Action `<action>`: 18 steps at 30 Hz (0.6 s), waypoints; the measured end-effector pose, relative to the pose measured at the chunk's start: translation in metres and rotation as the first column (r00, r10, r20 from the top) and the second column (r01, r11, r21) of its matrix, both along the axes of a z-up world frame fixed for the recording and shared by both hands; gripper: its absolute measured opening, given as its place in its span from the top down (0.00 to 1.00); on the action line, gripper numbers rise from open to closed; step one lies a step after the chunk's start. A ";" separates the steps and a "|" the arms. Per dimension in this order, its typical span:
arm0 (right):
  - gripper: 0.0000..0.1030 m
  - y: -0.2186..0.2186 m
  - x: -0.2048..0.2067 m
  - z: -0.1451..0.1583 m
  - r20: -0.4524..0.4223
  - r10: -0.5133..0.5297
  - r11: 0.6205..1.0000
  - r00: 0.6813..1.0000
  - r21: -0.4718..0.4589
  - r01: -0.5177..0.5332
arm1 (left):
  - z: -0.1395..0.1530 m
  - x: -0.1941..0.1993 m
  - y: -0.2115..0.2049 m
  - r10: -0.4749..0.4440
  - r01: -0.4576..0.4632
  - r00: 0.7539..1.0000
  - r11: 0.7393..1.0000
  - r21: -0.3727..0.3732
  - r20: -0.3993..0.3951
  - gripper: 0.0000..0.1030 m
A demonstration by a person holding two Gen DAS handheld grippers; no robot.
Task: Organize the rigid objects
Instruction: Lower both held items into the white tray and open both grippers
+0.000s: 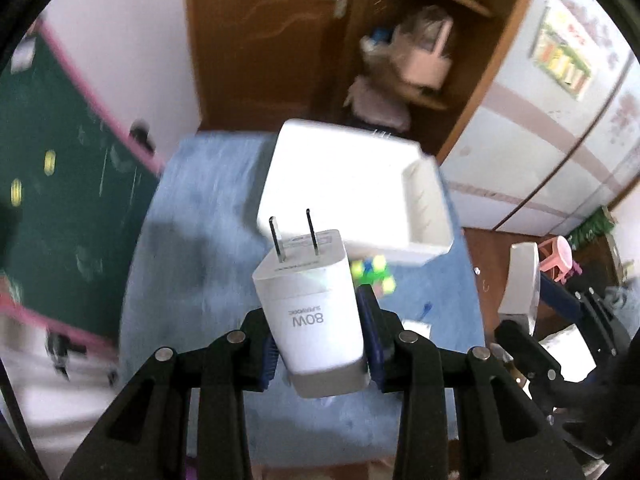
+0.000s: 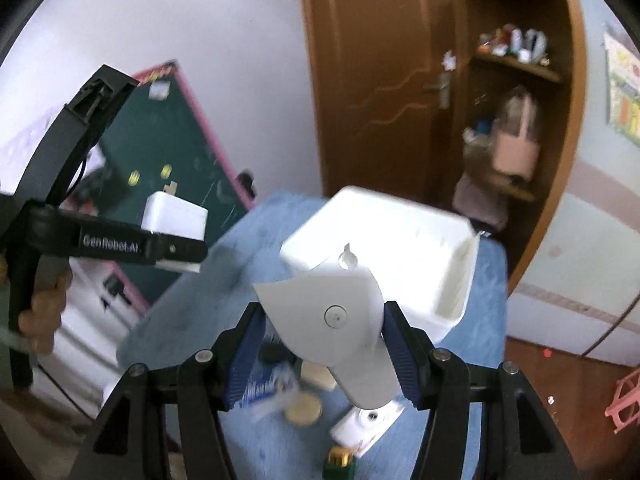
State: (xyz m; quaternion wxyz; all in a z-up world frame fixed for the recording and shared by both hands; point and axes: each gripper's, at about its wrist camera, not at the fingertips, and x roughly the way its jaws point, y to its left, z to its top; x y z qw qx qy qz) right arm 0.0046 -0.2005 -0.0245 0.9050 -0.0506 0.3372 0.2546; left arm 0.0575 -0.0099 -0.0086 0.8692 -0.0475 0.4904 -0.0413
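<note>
Left wrist view: clenched on a white boxy 80W wall charger [image 1: 316, 316], the left hand-held gripper [image 1: 320, 344] pinches its two broad flanks between blue ribbed pads [image 1: 370, 332], a grip that suits the flat sides. The charger's long axis runs along the fingers, its two metal prongs [image 1: 296, 236] pointing away from the camera toward a white rectangular plastic bin [image 1: 352, 192] on the blue-covered counter [image 1: 200, 208]. A multicoloured puzzle cube [image 1: 374, 274] lies just beside the bin. At the right edge the second device shows, carrying a pale part.

Right wrist view: the right hand-held gripper [image 2: 324, 344] grasps a white fan-shaped plastic bracket with a central screw [image 2: 332, 312], narrow stem toward the camera and flared end toward the bin [image 2: 400, 232]; the pads bear on its sides. Both pieces appear held above the counter [image 2: 248, 240], probably bound for the bin. Small items lie blurred below. The left device [image 2: 176, 240] with the charger [image 2: 174, 216] appears at left, a hand [image 2: 44, 308] on its handle
</note>
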 end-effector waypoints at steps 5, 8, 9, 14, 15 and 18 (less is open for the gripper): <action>0.42 -0.001 0.033 0.043 0.038 -0.138 0.990 0.990 0.030 0.137 | 0.039 0.035 -0.019 -0.108 0.100 0.987 0.992 0.074 0.122 0.64; 0.42 -0.006 0.063 0.059 0.012 -0.237 0.970 0.971 0.052 0.236 | 0.045 0.061 -0.026 -0.145 0.134 0.977 0.988 0.082 0.158 0.64; 0.42 -0.008 0.077 0.063 0.000 -0.269 0.961 0.963 0.059 0.269 | 0.045 0.072 -0.028 -0.154 0.141 0.973 0.986 0.087 0.170 0.64; 0.42 -0.021 0.143 0.055 -0.076 -0.419 0.905 0.905 0.047 0.423 | 0.016 0.122 -0.033 -0.168 0.151 0.974 0.982 0.115 0.151 0.64; 0.42 -0.022 0.153 0.050 -0.097 -0.436 0.896 0.894 0.039 0.442 | 0.005 0.130 -0.033 -0.170 0.155 0.976 0.981 0.117 0.133 0.64; 0.42 -0.023 0.187 0.019 -0.178 -0.480 0.873 0.859 0.002 0.488 | -0.033 0.152 -0.034 -0.167 0.158 0.983 0.980 0.119 0.071 0.64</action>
